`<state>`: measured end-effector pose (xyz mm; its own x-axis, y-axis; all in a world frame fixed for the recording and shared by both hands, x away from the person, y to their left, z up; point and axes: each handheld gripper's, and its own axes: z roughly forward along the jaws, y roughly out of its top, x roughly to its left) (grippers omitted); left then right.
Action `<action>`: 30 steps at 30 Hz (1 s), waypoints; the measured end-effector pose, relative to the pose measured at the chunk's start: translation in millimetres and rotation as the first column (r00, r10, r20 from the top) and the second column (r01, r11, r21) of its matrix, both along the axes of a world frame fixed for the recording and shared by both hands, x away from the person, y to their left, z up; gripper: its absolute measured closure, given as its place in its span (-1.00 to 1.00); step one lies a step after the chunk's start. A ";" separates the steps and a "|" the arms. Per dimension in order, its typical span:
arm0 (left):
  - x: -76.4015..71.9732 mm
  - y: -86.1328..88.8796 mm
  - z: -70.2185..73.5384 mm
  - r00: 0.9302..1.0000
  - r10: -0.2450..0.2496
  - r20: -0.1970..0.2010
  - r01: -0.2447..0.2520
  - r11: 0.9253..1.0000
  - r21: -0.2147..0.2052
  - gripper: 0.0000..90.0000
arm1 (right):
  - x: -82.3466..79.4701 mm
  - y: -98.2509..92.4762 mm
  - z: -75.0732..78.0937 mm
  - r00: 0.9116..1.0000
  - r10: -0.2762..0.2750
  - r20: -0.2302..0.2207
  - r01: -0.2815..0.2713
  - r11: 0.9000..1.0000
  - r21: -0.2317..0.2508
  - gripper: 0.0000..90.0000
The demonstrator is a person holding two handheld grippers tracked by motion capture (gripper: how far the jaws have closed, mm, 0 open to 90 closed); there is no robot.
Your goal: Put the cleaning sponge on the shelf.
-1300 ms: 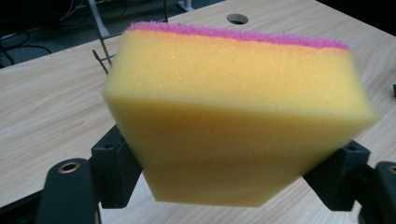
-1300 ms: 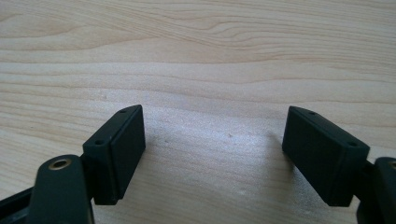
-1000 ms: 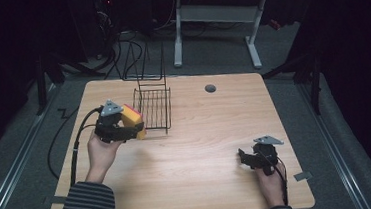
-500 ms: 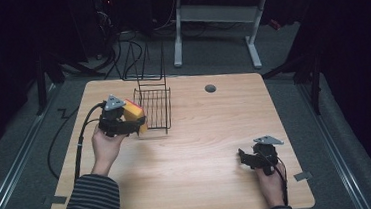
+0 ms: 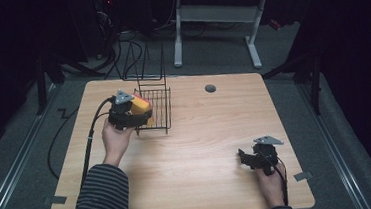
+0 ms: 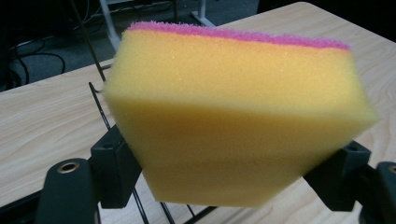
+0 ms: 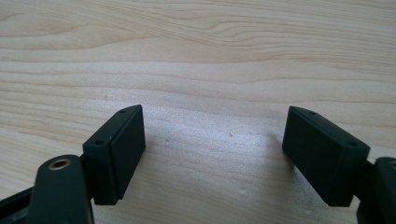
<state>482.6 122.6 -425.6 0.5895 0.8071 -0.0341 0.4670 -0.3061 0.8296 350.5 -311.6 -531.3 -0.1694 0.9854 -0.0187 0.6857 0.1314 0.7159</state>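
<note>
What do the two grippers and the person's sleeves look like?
Both grippers are black. The left gripper and the right gripper each carry a grey three-cornered plate on top, and a black cable trails from each. Their jaws end in flat, rectangular black pads with small screw holes. The sleeves have dark and grey stripes.

Left gripper (image 5: 144, 118) clamped; right gripper (image 7: 212, 154) agape
</note>
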 end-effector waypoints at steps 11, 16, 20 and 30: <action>16.9 -19.0 -15.9 1.000 0.006 -0.009 -0.006 1.000 0.021 -0.48 | -0.1 0.0 0.0 1.000 0.001 0.000 -0.001 1.000 0.000 -0.52; 22.8 -23.3 -21.5 1.000 0.019 -0.021 -0.018 0.999 0.031 -0.48 | -0.1 0.0 0.0 1.000 0.001 0.000 -0.001 1.000 0.000 -0.52; 25.5 -26.2 -25.6 0.999 0.026 -0.030 -0.025 0.999 0.026 -0.48 | -0.1 0.0 0.0 1.000 0.001 0.000 -0.001 1.000 0.000 -0.52; 28.1 -29.9 -31.9 0.998 0.035 -0.049 -0.034 0.999 0.025 -0.49 | -0.2 0.2 0.0 1.000 0.001 -0.001 -0.001 1.000 0.001 -0.52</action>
